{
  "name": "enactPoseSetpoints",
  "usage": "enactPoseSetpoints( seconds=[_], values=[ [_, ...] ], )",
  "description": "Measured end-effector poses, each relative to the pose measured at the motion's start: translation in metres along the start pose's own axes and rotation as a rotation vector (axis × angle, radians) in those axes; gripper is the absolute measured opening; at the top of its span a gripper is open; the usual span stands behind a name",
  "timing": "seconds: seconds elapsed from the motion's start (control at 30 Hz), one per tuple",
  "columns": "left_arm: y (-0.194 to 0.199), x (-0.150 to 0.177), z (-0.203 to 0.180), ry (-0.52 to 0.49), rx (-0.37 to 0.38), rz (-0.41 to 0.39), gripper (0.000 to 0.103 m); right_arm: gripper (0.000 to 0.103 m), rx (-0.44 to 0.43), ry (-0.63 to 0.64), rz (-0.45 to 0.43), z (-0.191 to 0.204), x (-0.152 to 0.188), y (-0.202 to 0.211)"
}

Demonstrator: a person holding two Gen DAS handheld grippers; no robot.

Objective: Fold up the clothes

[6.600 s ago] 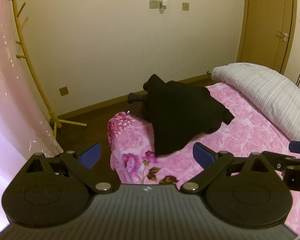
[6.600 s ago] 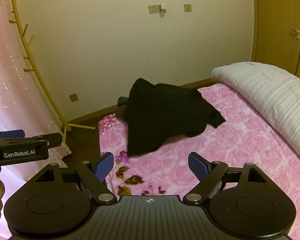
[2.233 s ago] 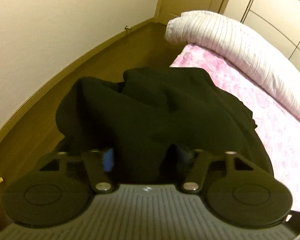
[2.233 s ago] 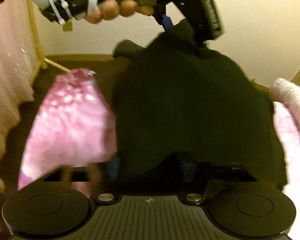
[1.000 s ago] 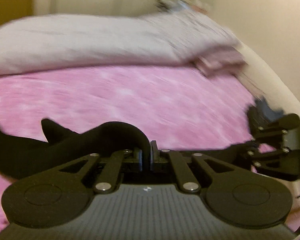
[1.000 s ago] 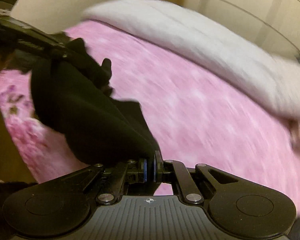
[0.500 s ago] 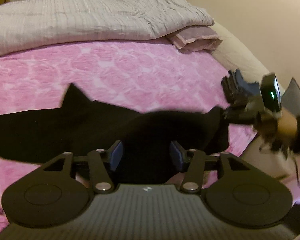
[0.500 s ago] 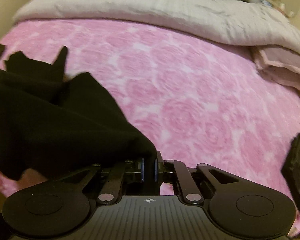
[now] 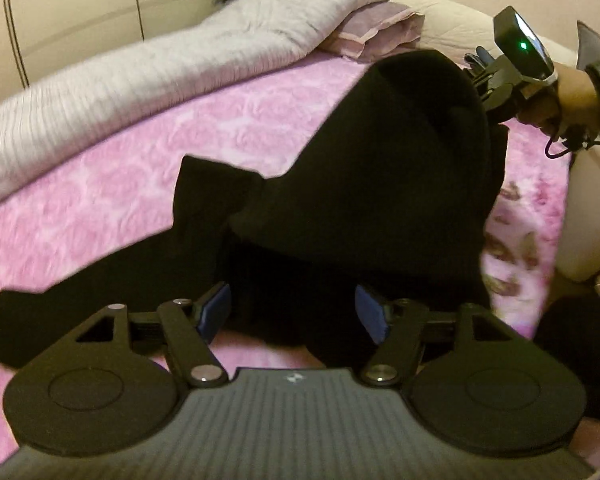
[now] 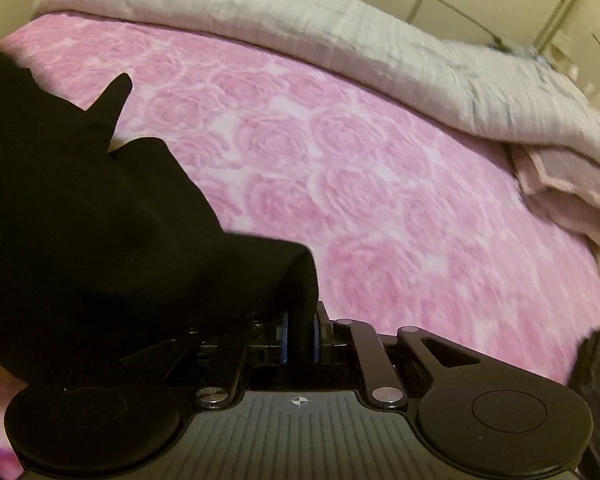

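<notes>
left gripper point(image 9: 296, 314): jaws wide, holding nothing, low over the near hem of the black soft knit garment point(image 9: 340, 216); better to take a single edge layer than a bunch
right gripper point(image 10: 299, 338): jaws narrow, pinched on a fold of the garment, lifting one end off the bed; in the left view it shows high at the far right point(image 9: 482, 76)
garment: part hanging, part trailing across the pink rose-patterned bedspread point(image 10: 360, 168); judged still being spread, so draw both ends apart and lay it flat
grey ribbed quilt point(image 9: 148, 80): bunched along the far side; keep the cloth short of it
</notes>
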State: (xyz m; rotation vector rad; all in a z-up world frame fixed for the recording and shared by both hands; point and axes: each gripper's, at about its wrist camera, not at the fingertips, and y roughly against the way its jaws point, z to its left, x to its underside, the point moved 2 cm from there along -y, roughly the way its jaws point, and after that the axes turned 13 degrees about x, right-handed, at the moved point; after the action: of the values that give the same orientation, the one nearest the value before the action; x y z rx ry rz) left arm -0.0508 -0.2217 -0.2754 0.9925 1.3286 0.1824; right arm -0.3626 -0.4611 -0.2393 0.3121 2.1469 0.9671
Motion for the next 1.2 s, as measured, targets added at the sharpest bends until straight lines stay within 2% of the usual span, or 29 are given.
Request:
enactPoseSetpoints(
  seconds=[0.13, 0.3, 0.4, 0.47, 0.5, 0.53, 0.57, 0.67, 0.73, 0.77, 0.83, 0.9, 0.97, 1.0, 1.03, 1.2],
  values=[
    [-0.035, -0.001, 0.000, -0.112, -0.055, -0.078, 0.064, 0.008, -0.010, -0.035, -0.068, -0.011, 0.024, -0.032],
    [-0.078, -0.003, -0.001, -0.253, -0.125, -0.175, 0.064, 0.008, 0.034, -0.091, -0.166, -0.028, 0.047, -0.052],
    [-0.083, -0.008, 0.003, -0.278, -0.150, -0.173, 0.062, 0.008, 0.046, -0.156, -0.203, -0.042, 0.059, -0.056],
    [-0.085, -0.011, 0.005, -0.291, -0.166, -0.168, 0.035, 0.008, 0.032, -0.196, -0.208, -0.048, 0.067, -0.056],
    [-0.086, -0.013, 0.007, -0.297, -0.174, -0.165, 0.014, 0.008, 0.026, -0.217, -0.211, -0.050, 0.070, -0.055],
    [-0.087, -0.015, 0.008, -0.304, -0.181, -0.163, 0.009, 0.008, 0.023, -0.236, -0.216, -0.051, 0.073, -0.053],
    [-0.088, -0.016, 0.010, -0.310, -0.189, -0.160, 0.009, 0.008, 0.024, -0.247, -0.223, -0.052, 0.076, -0.049],
    [-0.092, -0.021, 0.014, -0.330, -0.213, -0.153, 0.014, 0.012, 0.054, -0.256, -0.232, -0.052, 0.079, -0.036],
    [-0.094, -0.025, 0.017, -0.343, -0.229, -0.148, 0.026, 0.021, 0.085, -0.243, -0.237, -0.050, 0.079, -0.024],
    [-0.095, -0.026, 0.018, -0.350, -0.237, -0.145, 0.033, 0.028, 0.096, -0.239, -0.249, -0.049, 0.081, -0.015],
    [-0.097, -0.030, 0.021, -0.363, -0.252, -0.140, 0.054, 0.043, 0.111, -0.232, -0.274, -0.045, 0.086, 0.003],
    [-0.082, -0.024, 0.011, -0.410, -0.281, -0.153, 0.060, 0.060, 0.126, -0.221, -0.317, -0.038, 0.092, 0.025],
    [-0.070, -0.016, -0.004, -0.495, -0.343, -0.160, 0.066, 0.070, 0.128, -0.195, -0.374, -0.028, 0.101, 0.044],
    [-0.065, -0.014, -0.009, -0.476, -0.338, -0.155, 0.067, 0.073, 0.124, -0.179, -0.395, -0.022, 0.105, 0.051],
    [-0.060, -0.014, -0.012, -0.441, -0.323, -0.149, 0.067, 0.073, 0.117, -0.165, -0.394, -0.016, 0.109, 0.054],
    [-0.038, -0.032, -0.019, -0.166, -0.064, -0.202, 0.069, 0.074, 0.049, -0.135, -0.367, -0.007, 0.112, 0.057]
  ],
)
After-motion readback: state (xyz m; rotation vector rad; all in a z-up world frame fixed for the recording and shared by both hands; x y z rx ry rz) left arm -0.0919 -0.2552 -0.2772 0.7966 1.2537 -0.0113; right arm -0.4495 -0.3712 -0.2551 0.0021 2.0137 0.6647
